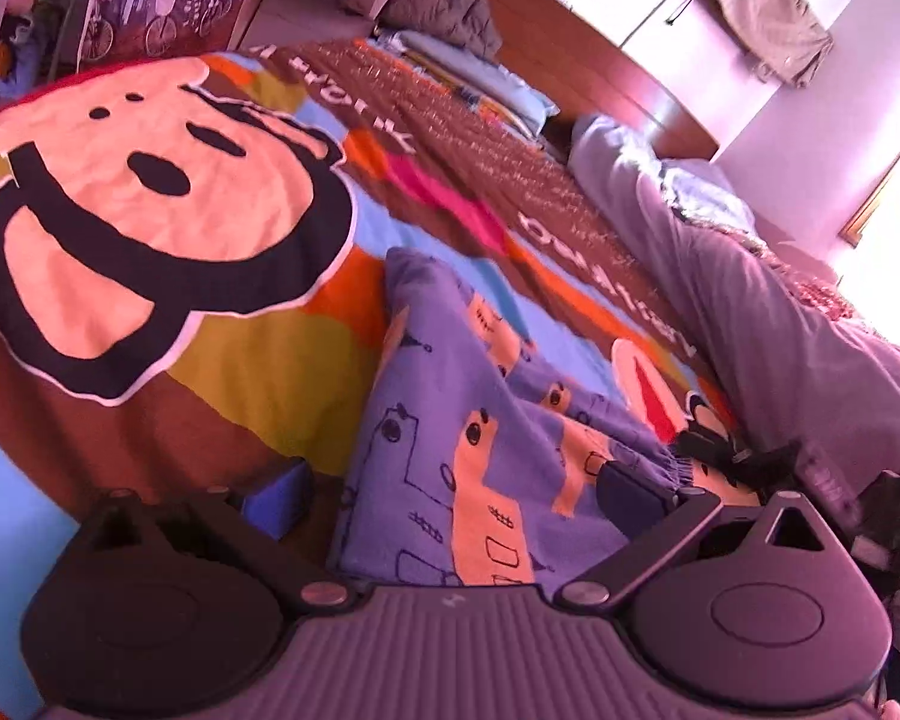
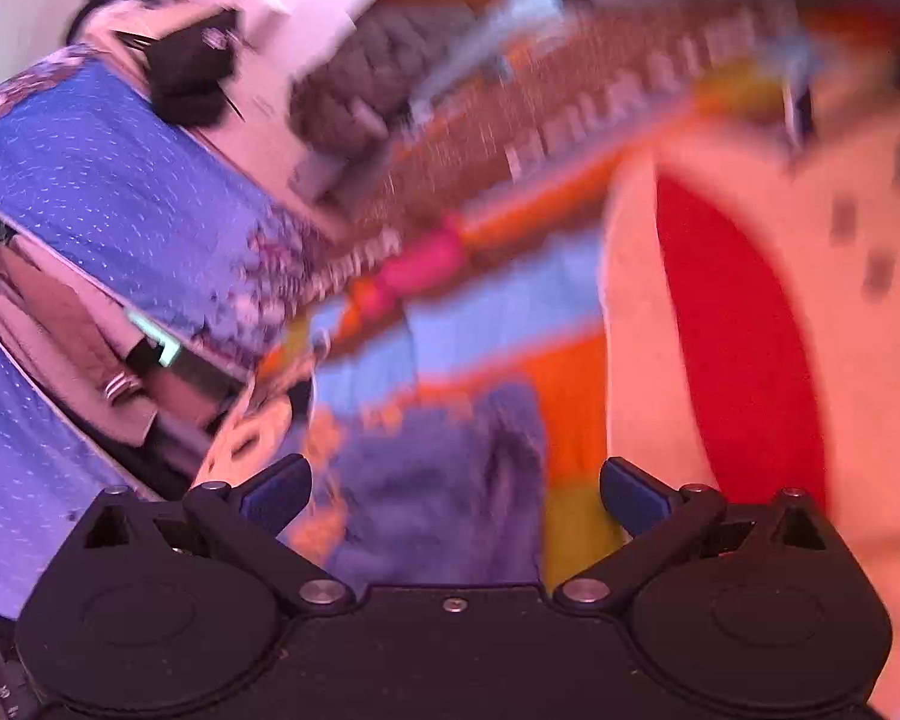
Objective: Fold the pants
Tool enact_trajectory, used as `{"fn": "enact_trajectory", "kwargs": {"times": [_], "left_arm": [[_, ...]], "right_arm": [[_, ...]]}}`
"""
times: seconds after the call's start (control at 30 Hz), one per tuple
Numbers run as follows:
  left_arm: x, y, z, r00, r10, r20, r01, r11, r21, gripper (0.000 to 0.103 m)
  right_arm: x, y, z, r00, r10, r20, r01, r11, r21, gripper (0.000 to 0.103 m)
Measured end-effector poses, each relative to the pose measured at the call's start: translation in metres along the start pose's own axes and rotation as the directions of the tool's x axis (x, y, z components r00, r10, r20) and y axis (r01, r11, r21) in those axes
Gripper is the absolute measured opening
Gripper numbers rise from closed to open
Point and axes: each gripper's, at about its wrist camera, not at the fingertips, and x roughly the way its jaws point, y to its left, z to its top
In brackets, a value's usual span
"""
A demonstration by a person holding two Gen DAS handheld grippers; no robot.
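Bedroom with a bright cartoon bedspread (image 1: 168, 360) on the bed. Nearest, left gripper (image 1: 450, 492) with jaws wide apart, low over the purple printed pants (image 1: 450, 420), gripping nothing. Right gripper (image 2: 450, 492) also spread apart and empty, above the same pants (image 2: 438, 480), though blurred. Pants lying as a narrow folded strip; likely one more fold left. Farther off, pillows (image 1: 510, 90) and a wooden headboard (image 1: 600, 54).
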Motion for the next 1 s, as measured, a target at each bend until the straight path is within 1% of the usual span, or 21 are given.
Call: {"fn": "enact_trajectory", "kwargs": {"times": [0.1, 0.33, 0.43, 0.5, 0.53, 0.6, 0.63, 0.73, 0.77, 0.8, 0.83, 0.87, 0.9, 1.0], "left_arm": [[0.005, 0.001, 0.001, 1.000, 0.001, -0.016, -0.001, 1.000, -0.003, 0.103], [0.003, 0.008, 0.000, 0.999, -0.031, -0.010, 0.031, 0.999, -0.043, 0.103], [0.001, 0.009, 0.000, 0.999, -0.040, -0.001, 0.040, 0.998, -0.051, 0.102], [0.002, 0.006, 0.000, 1.000, -0.018, 0.002, 0.018, 0.999, -0.043, 0.097], [0.002, 0.004, -0.001, 1.000, -0.005, 0.002, 0.005, 0.999, -0.036, 0.096], [0.002, 0.000, -0.002, 1.000, 0.027, 0.004, -0.027, 1.000, -0.016, 0.087], [0.002, -0.001, -0.002, 0.999, 0.040, 0.005, -0.040, 0.999, -0.009, 0.085], [0.003, -0.004, -0.003, 0.999, 0.049, 0.006, -0.049, 0.999, 0.004, 0.072], [0.003, -0.003, -0.003, 0.999, 0.048, 0.002, -0.048, 0.999, 0.003, 0.062], [0.003, -0.002, -0.003, 0.999, 0.051, -0.002, -0.051, 0.999, 0.001, 0.054], [0.003, -0.002, -0.003, 0.998, 0.056, -0.004, -0.056, 0.998, -0.001, 0.052], [0.002, -0.002, -0.003, 0.999, 0.053, -0.003, -0.053, 0.999, 0.000, 0.047], [0.002, -0.002, -0.004, 0.999, 0.044, -0.003, -0.044, 0.999, 0.003, 0.038], [0.001, -0.002, -0.005, 0.999, 0.038, 0.001, -0.038, 0.999, 0.014, 0.029]], "right_arm": [[-0.005, -0.010, 0.002, 0.997, 0.059, 0.049, -0.062, 0.996, 0.060, 0.102], [-0.009, -0.011, 0.002, 0.992, 0.113, 0.052, -0.116, 0.991, 0.066, 0.102], [-0.012, -0.013, 0.002, 0.994, 0.090, 0.061, -0.094, 0.993, 0.070, 0.090], [-0.010, -0.012, 0.001, 0.997, 0.053, 0.053, -0.056, 0.996, 0.066, 0.075], [-0.008, -0.011, 0.001, 0.998, 0.032, 0.046, -0.035, 0.998, 0.061, 0.072], [-0.004, -0.009, 0.000, 0.999, -0.008, 0.036, 0.006, 0.999, 0.050, 0.055], [-0.003, -0.008, 0.000, 0.999, -0.030, 0.032, 0.029, 0.998, 0.047, 0.052], [0.000, -0.006, -0.002, 0.998, -0.051, 0.020, 0.051, 0.998, 0.036, 0.047], [0.000, -0.006, -0.003, 0.998, -0.056, 0.016, 0.056, 0.998, 0.032, 0.046], [-0.001, -0.006, -0.003, 0.998, -0.061, 0.014, 0.061, 0.998, 0.026, 0.046], [-0.001, -0.005, -0.003, 0.998, -0.067, 0.013, 0.067, 0.998, 0.019, 0.046], [-0.001, -0.003, -0.004, 0.997, -0.072, 0.012, 0.072, 0.997, 0.012, 0.044], [-0.001, -0.002, -0.004, 0.997, -0.076, 0.012, 0.076, 0.997, 0.005, 0.040], [-0.002, 0.003, -0.005, 0.995, -0.095, 0.014, 0.095, 0.995, -0.022, 0.035]]}}
